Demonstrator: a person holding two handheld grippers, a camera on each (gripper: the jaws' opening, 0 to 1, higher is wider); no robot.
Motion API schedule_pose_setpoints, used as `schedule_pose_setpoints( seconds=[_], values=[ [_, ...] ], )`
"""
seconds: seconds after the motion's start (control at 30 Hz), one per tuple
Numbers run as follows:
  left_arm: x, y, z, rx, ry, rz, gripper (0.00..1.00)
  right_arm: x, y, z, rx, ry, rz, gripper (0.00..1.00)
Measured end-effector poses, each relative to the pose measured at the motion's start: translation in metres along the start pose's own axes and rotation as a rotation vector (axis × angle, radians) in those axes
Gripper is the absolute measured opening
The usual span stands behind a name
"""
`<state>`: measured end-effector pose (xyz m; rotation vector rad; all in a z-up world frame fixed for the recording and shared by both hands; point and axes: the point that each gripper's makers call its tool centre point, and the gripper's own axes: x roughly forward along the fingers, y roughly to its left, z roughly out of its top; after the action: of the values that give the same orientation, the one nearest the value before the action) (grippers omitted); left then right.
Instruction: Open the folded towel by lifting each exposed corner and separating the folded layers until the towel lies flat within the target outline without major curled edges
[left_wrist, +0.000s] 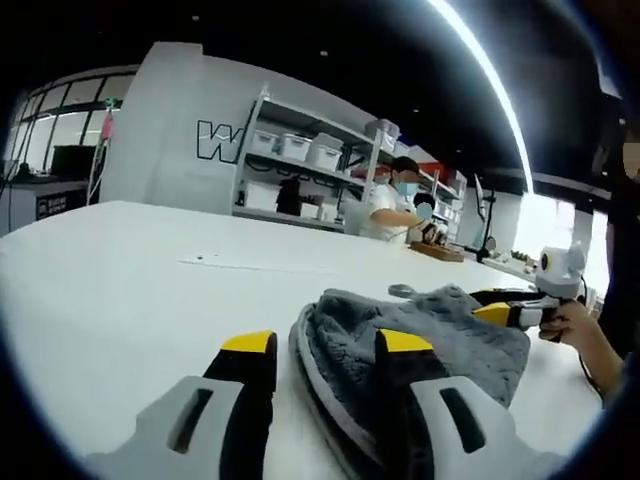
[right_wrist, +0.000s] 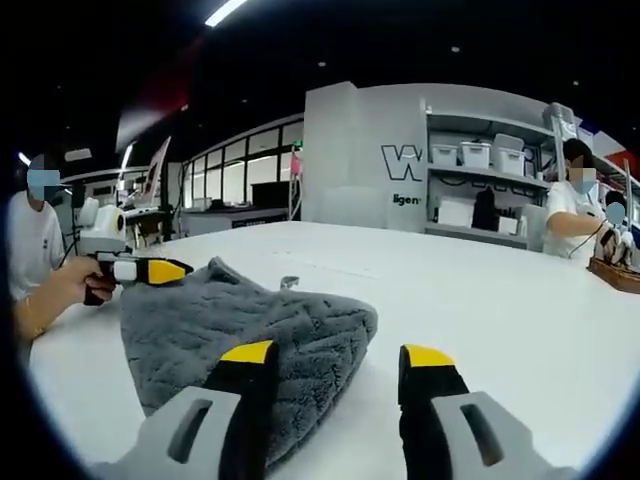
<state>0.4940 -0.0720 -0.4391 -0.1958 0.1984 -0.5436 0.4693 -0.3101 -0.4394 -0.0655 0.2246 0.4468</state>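
Left gripper view shows my left claw (left_wrist: 327, 345) with its yellow tips apart. One tip rests over the near edge of the grey towel (left_wrist: 420, 340) and the other sits over the bare white desk (left_wrist: 110, 290). I think it is set like this so it can close on the folded edge, where I can see the layers stacked up. It is not holding anything yet.

Far across the towel, on the right side of this view, a person's hand (left_wrist: 572, 325) holds my other claw by the far edge. I cannot tell from here if it is pinching the cloth.

Right gripper view shows my right claw (right_wrist: 337, 355) with its tips apart too. The left tip sits on the towel (right_wrist: 250, 320) and the right tip is over the desk (right_wrist: 500, 300). The towel is folded and lumpy, lying on the desk in front of me. I cannot make out any outline around it.

Far at the back is a shelf (right_wrist: 490, 190) with white bins, and a person stands near it working at something.

I think the job has only just started, because the towel is not open yet.
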Motion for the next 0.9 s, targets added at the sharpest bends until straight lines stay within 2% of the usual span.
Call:
schedule_pose_setpoints(
  seconds=[0.07,0.17,0.27,0.37,0.47,0.57,0.7,0.9],
  values=[
    [0.006,0.002,0.001,-0.036,-0.007,-0.007,0.32,0.000,0.002,0.001,0.015,-0.009,0.013,0.45],
    [0.007,0.003,0.001,-0.033,-0.008,0.006,0.32,0.000,0.003,0.001,0.029,-0.015,0.019,0.45],
    [0.008,0.001,-0.001,-0.045,-0.001,-0.011,0.31,0.000,0.004,0.000,0.049,-0.019,0.028,0.44],
    [0.010,0.002,-0.003,-0.056,0.005,-0.013,0.35,0.000,0.004,-0.001,0.077,-0.016,0.035,0.43],
    [0.010,0.001,-0.005,-0.076,0.014,-0.023,0.32,0.000,0.005,-0.003,0.089,-0.012,0.040,0.41],
    [0.011,-0.003,-0.007,-0.086,0.015,-0.043,0.22,0.000,0.008,-0.002,0.081,-0.019,0.054,0.35],
    [0.011,-0.006,-0.006,-0.095,0.004,-0.054,0.16,0.000,0.019,-0.001,0.051,-0.032,0.083,0.22],
    [0.011,-0.008,-0.005,-0.077,-0.001,-0.059,0.07,0.000,0.021,0.001,0.027,-0.040,0.094,0.14]
  ],
)
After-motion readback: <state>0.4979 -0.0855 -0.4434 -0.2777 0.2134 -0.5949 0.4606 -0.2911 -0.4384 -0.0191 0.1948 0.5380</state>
